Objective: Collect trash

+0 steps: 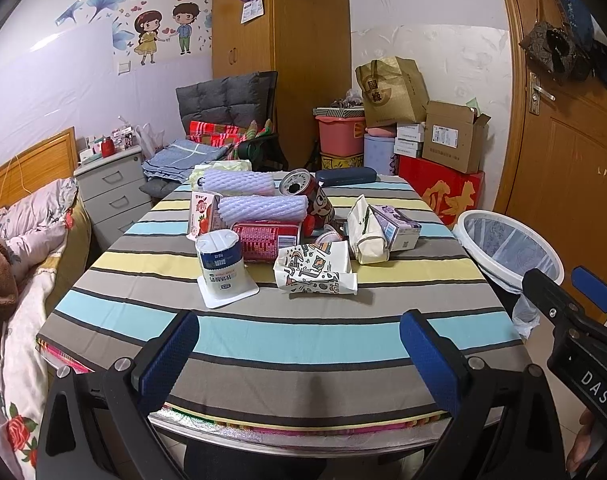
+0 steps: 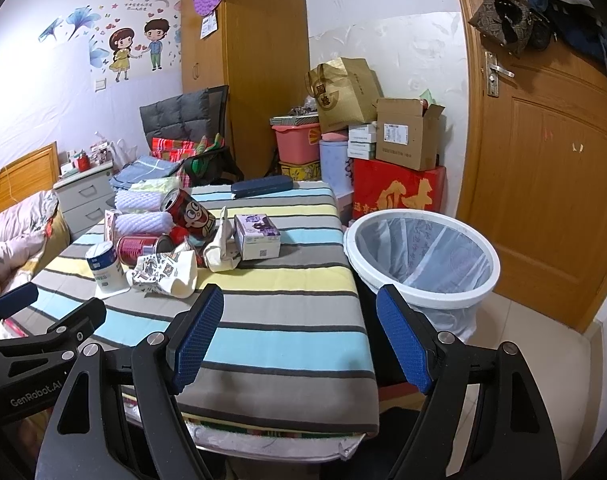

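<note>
Trash lies in a loose heap on the middle of the striped worktop [image 1: 303, 332], well ahead of both my claws. My left claw [image 1: 299, 356] hangs over the near edge of the worktop with its blue pads spread wide and nothing between them. My right claw [image 2: 299, 340] is spread just as wide and also empty, over the near right corner of the worktop, beside the left one.

Nearest in the heap stands an overturned white yogurt cup [image 1: 221, 268], its wide rim flat on the cloth. Just right of it lies a crumpled patterned paper wrapper [image 1: 315, 268]. Behind these a red can [image 1: 267, 240] lies on its side, touching the wrapper. To the right a cream tissue pack [image 1: 369, 232] leans against a small purple-printed carton [image 1: 399, 226]. Farther back a second red can with a cartoon face [image 1: 313, 196] sits tilted, mouth up, next to two white foam net sleeves [image 1: 263, 208] and a strawberry milk carton [image 1: 201, 212]. At the far edge rests a dark blue glasses case [image 1: 345, 176].

Off the worktop's right side, on the floor, stands a white bin [image 2: 421, 256] lined with a clear bag, close to the table edge.
</note>
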Tool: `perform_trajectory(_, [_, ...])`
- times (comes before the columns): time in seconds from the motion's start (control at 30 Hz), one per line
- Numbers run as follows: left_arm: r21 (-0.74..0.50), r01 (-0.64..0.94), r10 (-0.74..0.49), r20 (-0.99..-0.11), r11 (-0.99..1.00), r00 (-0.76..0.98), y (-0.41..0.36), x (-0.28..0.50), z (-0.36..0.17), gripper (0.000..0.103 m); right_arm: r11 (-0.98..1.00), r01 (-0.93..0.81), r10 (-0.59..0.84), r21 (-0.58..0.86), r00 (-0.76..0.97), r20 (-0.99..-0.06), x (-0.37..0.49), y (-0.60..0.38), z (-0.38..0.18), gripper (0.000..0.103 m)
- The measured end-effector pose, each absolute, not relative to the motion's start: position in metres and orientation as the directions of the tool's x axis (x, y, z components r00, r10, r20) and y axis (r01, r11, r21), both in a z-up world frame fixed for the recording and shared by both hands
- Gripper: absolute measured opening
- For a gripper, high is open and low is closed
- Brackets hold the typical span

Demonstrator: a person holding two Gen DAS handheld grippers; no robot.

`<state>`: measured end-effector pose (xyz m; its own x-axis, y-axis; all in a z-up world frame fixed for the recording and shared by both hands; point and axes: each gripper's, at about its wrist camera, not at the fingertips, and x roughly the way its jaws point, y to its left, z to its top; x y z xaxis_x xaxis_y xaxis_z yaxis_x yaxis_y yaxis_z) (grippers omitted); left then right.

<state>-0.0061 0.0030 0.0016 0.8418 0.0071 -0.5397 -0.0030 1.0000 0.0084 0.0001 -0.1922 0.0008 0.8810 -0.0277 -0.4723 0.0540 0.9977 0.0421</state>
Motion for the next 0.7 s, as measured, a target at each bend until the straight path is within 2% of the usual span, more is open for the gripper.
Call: perform_trajectory(0.7, [0.010,-0.009,0.013,-0.539,1.000,0.842,0.0064,-0.0061,0.0016,0.102,0.998,0.051,-0.027,0.038,0.883,-0.468,-0.0012,-0.1913,0.0014,0.080])
